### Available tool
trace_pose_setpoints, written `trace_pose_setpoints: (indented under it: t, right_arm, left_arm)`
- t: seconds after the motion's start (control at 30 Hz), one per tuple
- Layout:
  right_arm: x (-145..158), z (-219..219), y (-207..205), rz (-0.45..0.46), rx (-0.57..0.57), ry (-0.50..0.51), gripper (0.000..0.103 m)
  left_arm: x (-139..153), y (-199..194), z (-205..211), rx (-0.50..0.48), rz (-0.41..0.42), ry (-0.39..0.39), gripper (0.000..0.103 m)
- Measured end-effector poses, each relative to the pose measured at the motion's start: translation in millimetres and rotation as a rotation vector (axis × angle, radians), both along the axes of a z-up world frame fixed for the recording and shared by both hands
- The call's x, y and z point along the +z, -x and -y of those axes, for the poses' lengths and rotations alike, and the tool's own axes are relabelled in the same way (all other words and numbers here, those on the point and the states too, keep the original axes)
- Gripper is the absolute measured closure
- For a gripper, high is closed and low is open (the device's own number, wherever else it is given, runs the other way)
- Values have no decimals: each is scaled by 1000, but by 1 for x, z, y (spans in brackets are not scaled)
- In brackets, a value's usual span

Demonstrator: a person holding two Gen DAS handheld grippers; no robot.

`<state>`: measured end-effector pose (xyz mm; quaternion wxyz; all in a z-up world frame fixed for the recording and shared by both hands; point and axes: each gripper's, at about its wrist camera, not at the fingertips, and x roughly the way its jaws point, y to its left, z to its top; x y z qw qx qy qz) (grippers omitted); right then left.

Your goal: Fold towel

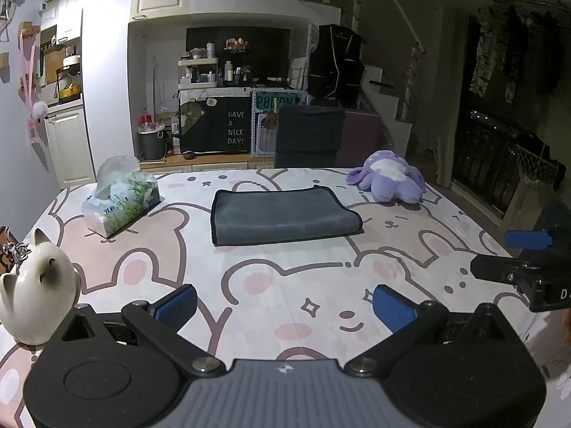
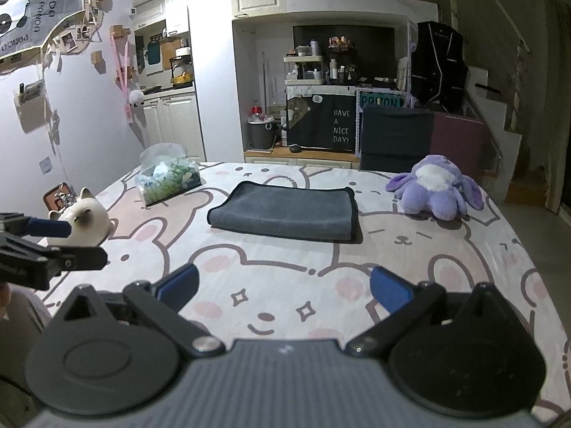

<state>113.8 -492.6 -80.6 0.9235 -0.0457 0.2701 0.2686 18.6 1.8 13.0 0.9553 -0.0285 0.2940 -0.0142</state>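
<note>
Here, a white cat figurine (image 1: 34,292) and tissue pack (image 1: 119,201) flank the table's left; mid-table lies the grey towel (image 1: 282,215), apparently already doubled once. Both the left gripper (image 1: 285,303) and right gripper (image 2: 283,287) hang spread and empty, well short. A clean fold means pinching matching corners evenly before lifting.

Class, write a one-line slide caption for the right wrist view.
Open right gripper hovers over the bear-print tablecloth, facing a folded grey towel between a tissue pack and a purple plush toy.
</note>
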Motion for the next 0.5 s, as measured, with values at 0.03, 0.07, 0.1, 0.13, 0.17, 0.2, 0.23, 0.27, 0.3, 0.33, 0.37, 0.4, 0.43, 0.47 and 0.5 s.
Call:
trace_pose_setpoints:
  t: [0.03,0.07,0.1,0.13,0.17,0.2,0.23,0.27,0.3,0.33,0.37,0.4,0.43,0.47,0.5]
  right_arm:
    - [-1,0,1,-1,4,-1,0]
    - [-1,0,2,-2,6,-1,0]
    - [-1,0,3,-1,9,-1,0]
    - [-1,0,3,1,10,0,0]
    - [-1,0,4,2,10,0,0]
    - [-2,0,4,6,5,1,0]
    - [-2,0,5,11,0,2,0]
    - [-2,1,6,11,-1,0,0]
    - [-3,1,6,8,2,-5,0]
    - [-3,2,6,3,6,-9,0]
    - [-4,2,6,1,8,-10,0]
    - [-4,2,6,2,7,-8,0]
    - [-4,2,7,6,4,-5,0]
    - [-4,1,8,10,3,-4,0]
    - [-4,1,9,13,5,-3,0]
  left_arm:
    - [0,0,0,-1,1,-1,0]
    - [-1,1,1,-1,1,-2,0]
    - [-1,2,1,-1,1,-4,0]
    - [-1,1,1,-1,1,-2,0]
    - [-1,1,1,-2,0,-2,0]
    - [-1,2,1,-5,-1,-2,0]
    - [-2,3,2,-7,-4,-1,0]
    - [-3,3,2,-10,-7,0,0]
    - [-4,4,3,-12,-9,0,0]
    - [-5,5,4,-12,-10,-2,0]
    - [-5,5,4,-13,-10,-2,0]
    - [-5,6,3,-12,-9,-1,0]
    - [-5,5,4,-11,-9,0,0]
    - [-5,5,4,-11,-9,0,0]
    - [-6,6,4,-8,-9,2,0]
